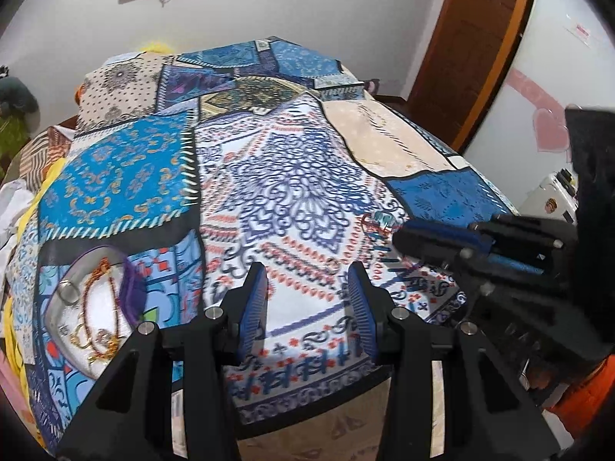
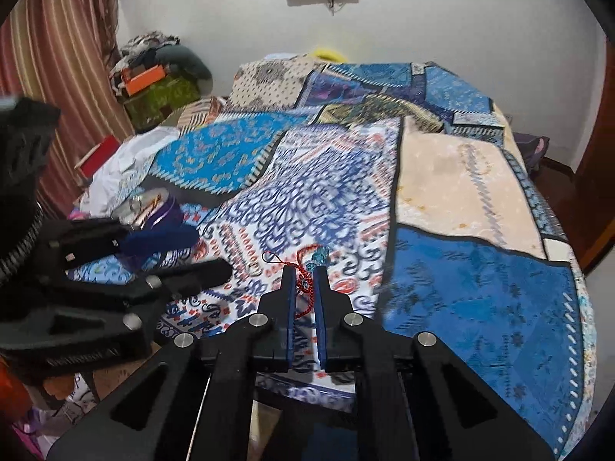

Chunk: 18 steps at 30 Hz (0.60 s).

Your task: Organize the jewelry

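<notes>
Right wrist view: the red cord, a braided string with a blue-green bead at its far end, is pinched between the closed fingers of the right gripper, low over the patterned bedspread. A thin loop of the cord trails free to the left, seemingly touching the cloth.

The left gripper stands part open and holds nothing; bare cloth shows between its fingers. A small ring appears to lie on the spread just ahead of it. The tray, with a gold chain and other pieces inside, sits to its left, near the bed's left side.

Risks, as judged:
- The grip is on a thin cord; it may slip through on lifting, the bead's weight pulling it out.
- The loose loop could snag on the cloth.
- The two grippers are near each other; a carry to the tray crosses the left one's space.

Room: the bedspread ahead is open; the near bed edge lies just below both grippers.
</notes>
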Tool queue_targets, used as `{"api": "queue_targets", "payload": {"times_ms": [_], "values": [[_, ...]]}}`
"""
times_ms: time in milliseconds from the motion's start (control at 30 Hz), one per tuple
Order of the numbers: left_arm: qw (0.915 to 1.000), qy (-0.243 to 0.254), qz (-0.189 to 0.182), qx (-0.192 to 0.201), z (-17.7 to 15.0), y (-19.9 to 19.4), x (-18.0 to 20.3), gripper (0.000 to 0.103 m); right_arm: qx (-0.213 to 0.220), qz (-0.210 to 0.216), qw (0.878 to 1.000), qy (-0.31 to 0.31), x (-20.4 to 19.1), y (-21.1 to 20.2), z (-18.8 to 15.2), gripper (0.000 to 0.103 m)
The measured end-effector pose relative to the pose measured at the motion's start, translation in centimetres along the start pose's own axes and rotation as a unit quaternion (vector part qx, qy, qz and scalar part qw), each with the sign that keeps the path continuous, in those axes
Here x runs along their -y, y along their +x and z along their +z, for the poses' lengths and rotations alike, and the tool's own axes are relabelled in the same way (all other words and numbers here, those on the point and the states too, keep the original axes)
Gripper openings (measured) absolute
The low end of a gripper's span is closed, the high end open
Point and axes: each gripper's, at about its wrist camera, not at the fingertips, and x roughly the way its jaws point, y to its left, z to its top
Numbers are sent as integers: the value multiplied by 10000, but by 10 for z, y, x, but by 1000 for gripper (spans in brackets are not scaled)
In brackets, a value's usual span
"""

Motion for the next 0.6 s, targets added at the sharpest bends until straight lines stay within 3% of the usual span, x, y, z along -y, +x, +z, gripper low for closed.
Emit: {"api": "queue_targets", "payload": {"times_ms": [100, 233, 433, 600], "values": [[9999, 115, -57, -104, 0, 10, 7, 30, 91, -58, 9999, 39, 5, -7, 3, 8], [9997, 228, -28, -118, 0, 18, 13, 22, 143, -79, 9998, 77, 9, -10, 3, 8], [9997, 31, -160, -172, 0, 26, 10, 14, 107, 3, 9997, 220, 12, -7, -2, 8], [9998, 150, 45, -113, -1, 26, 15, 9, 95, 29, 9996, 254, 11, -6, -2, 8]]}}
